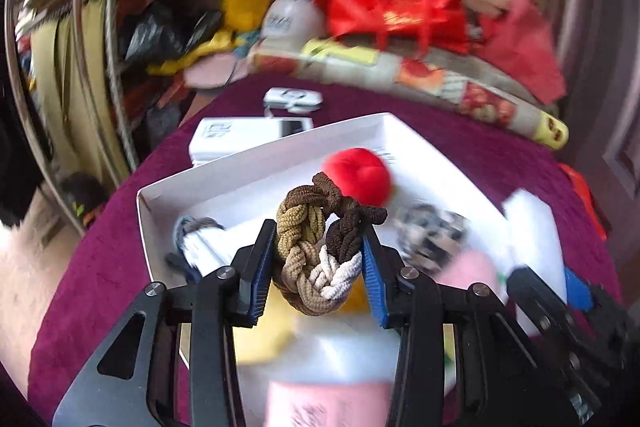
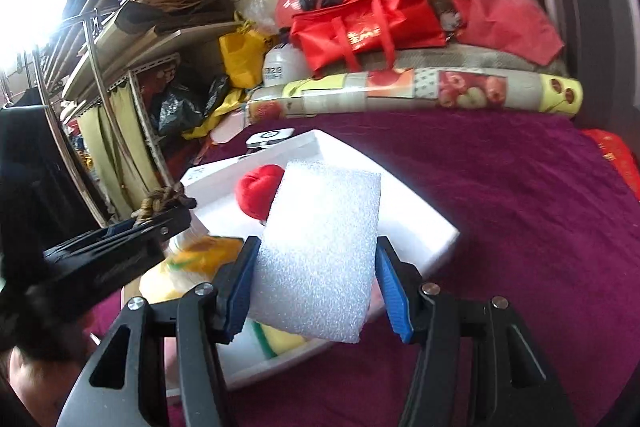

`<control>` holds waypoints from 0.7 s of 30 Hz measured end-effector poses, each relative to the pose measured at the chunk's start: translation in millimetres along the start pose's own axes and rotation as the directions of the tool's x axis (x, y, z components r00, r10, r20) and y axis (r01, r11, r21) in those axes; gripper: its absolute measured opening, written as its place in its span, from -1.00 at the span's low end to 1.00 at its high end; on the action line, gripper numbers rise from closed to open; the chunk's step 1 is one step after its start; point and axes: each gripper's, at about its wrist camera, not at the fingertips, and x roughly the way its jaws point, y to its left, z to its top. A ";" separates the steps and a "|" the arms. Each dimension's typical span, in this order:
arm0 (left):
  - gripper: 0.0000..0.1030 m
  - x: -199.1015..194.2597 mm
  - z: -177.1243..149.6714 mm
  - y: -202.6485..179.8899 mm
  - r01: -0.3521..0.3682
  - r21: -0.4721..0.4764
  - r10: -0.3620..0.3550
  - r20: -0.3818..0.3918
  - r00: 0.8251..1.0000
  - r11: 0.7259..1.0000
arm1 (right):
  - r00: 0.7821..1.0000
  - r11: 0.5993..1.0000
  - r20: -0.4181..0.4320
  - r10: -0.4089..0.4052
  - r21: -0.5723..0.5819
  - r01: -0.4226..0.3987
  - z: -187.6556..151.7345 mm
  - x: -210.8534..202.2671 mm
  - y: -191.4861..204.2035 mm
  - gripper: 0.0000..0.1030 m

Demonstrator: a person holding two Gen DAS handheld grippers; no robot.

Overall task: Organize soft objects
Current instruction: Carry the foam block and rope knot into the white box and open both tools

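My left gripper [image 1: 318, 255] is shut on a braided brown, tan and white hair tie [image 1: 320, 243] and holds it above a white tray [image 1: 160, 195] on the purple cloth. My right gripper [image 2: 316, 267] is shut on a white foam block [image 2: 320, 247], held over the same tray [image 2: 436, 231]. The foam block [image 1: 532, 227] and right gripper [image 1: 560, 291] also show at the right of the left wrist view. The left gripper [image 2: 160, 215] with the hair tie [image 2: 160, 201] shows at the left of the right wrist view. A red plush ball [image 1: 358, 175] [image 2: 258, 193] lies in the tray.
The tray also holds a leopard-print scrunchie [image 1: 434, 237], a pink soft item [image 1: 472, 267], a yellow item [image 2: 204, 255] and a grey-white bundle [image 1: 200, 239]. A white box [image 1: 240, 139] and a small white device [image 1: 294, 99] lie beyond it. Red bags [image 2: 368, 23] and clutter line the back.
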 end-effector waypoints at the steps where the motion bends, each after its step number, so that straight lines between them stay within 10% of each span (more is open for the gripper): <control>1: -0.24 6.5 3.9 6.7 -0.008 -0.019 0.008 -0.015 1.000 1.000 | 1.000 1.000 -0.010 0.016 0.004 -0.016 1.8 5.6 2.7 0.09; 7: -0.13 18.9 8.7 21.3 -0.036 -0.039 0.035 -0.022 0.999 0.999 | 0.995 0.996 -0.062 0.076 0.048 -0.073 4.9 37.5 13.2 0.13; 12: 1.00 17.8 9.5 28.8 -0.045 -0.063 0.046 0.018 0.999 0.997 | 0.990 0.990 -0.065 0.124 0.073 -0.120 4.5 47.4 14.3 0.75; 21: 1.00 0.2 6.1 27.2 -0.052 -0.061 0.056 0.065 0.996 0.997 | 0.994 0.990 0.007 0.108 0.088 -0.108 -2.9 21.1 7.0 0.99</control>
